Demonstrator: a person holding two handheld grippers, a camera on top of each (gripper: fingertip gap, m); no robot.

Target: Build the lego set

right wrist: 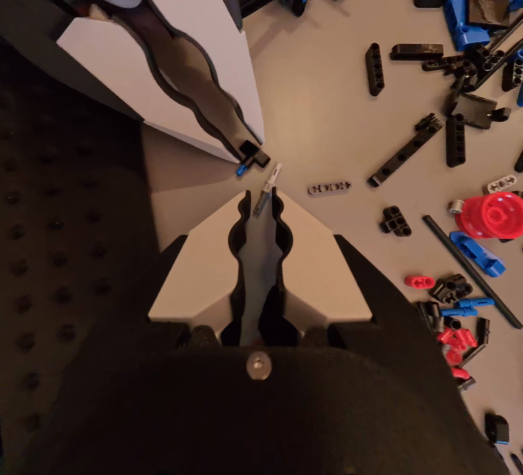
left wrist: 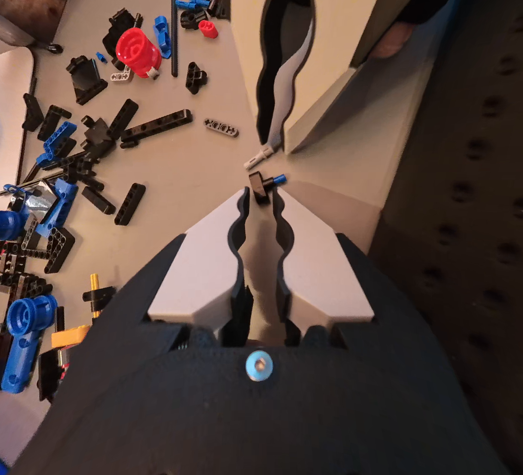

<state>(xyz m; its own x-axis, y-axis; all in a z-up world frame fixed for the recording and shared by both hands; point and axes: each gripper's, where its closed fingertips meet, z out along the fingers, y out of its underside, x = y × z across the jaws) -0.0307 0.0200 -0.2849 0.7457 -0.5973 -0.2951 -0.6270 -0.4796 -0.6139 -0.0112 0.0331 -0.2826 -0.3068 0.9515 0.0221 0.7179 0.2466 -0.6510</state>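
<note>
My left gripper (left wrist: 261,192) is shut on a small black connector piece (left wrist: 259,188) with a blue pin (left wrist: 280,178) sticking out of its side, held above the table. My right gripper (right wrist: 261,195) is shut on a light grey pin (right wrist: 267,189), held tip-first toward the black piece. In the left wrist view the right gripper (left wrist: 273,147) comes in from above with the grey pin (left wrist: 258,160) a short gap from the black piece. In the right wrist view the left gripper (right wrist: 249,152) holds the black piece (right wrist: 254,156) with the blue pin (right wrist: 241,170) at upper left.
Loose black, blue and red parts lie scattered over the grey table (left wrist: 184,178): a red wheel hub (left wrist: 137,52), a long black beam (left wrist: 158,125), a flat grey link (left wrist: 221,128), a thin black axle (left wrist: 174,28). A dark studded mat (right wrist: 56,206) lies beside the table. My two grippers' fingertips are within a few centimetres of each other.
</note>
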